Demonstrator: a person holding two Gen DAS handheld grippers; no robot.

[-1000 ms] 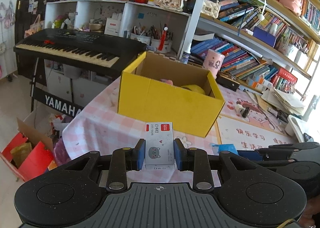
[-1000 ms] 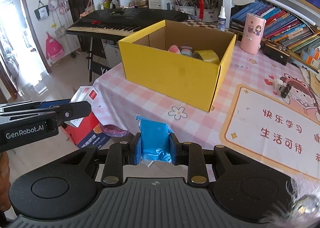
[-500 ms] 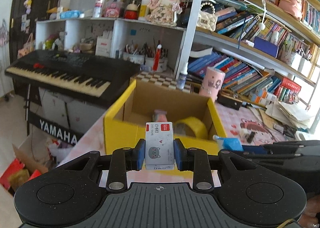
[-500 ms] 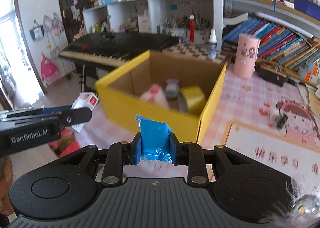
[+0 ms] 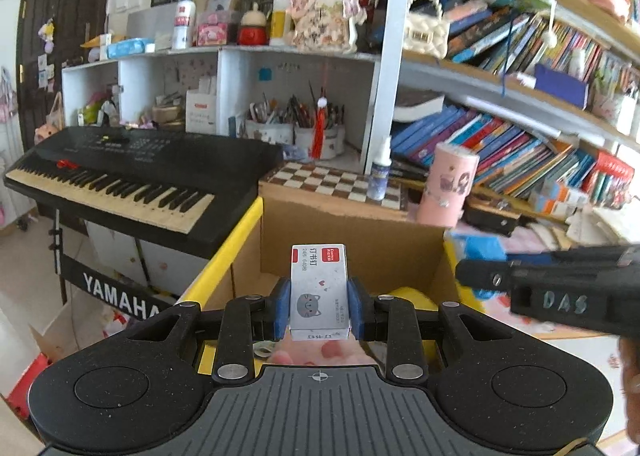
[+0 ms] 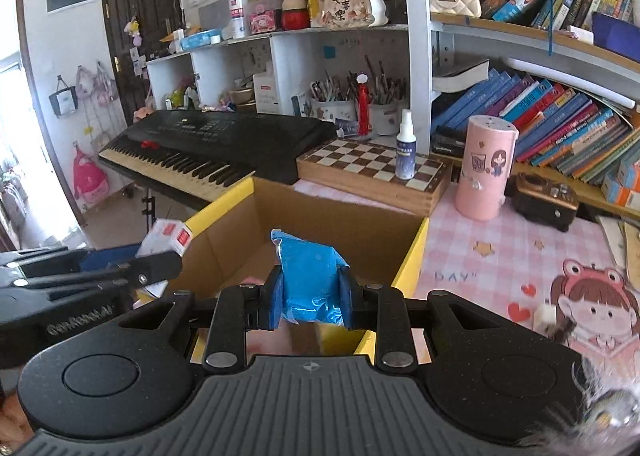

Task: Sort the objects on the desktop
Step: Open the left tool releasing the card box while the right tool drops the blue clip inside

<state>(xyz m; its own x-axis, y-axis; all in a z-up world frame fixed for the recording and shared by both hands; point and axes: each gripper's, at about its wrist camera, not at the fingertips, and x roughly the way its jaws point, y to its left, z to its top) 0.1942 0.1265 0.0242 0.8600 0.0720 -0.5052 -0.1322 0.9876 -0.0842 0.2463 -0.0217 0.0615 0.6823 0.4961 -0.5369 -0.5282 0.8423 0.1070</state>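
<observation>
My left gripper point(image 5: 319, 310) is shut on a small white staple box point(image 5: 319, 288) with a grey cat and a red label. It hangs over the open yellow cardboard box point(image 5: 228, 252). My right gripper point(image 6: 308, 298) is shut on a blue plastic packet point(image 6: 310, 280), also over the yellow box point(image 6: 412, 252). A yellow tape roll point(image 5: 408, 296) and a pink item point(image 5: 320, 352) lie inside the box, partly hidden. The left gripper also shows at the left of the right wrist view point(image 6: 160, 260) with the staple box point(image 6: 168, 236). The right gripper shows in the left wrist view point(image 5: 472, 276).
A black Yamaha keyboard point(image 5: 120, 176) stands left of the box. Behind the box are a wooden chessboard point(image 6: 372, 168), a spray bottle point(image 6: 405, 148) and a pink cylinder point(image 6: 486, 172). The pink checked tablecloth point(image 6: 500, 256) extends right. Bookshelves point(image 6: 560, 124) rise behind.
Both grippers have moved forward and up, from in front of the yellow box to over its opening. Each still holds its item.
</observation>
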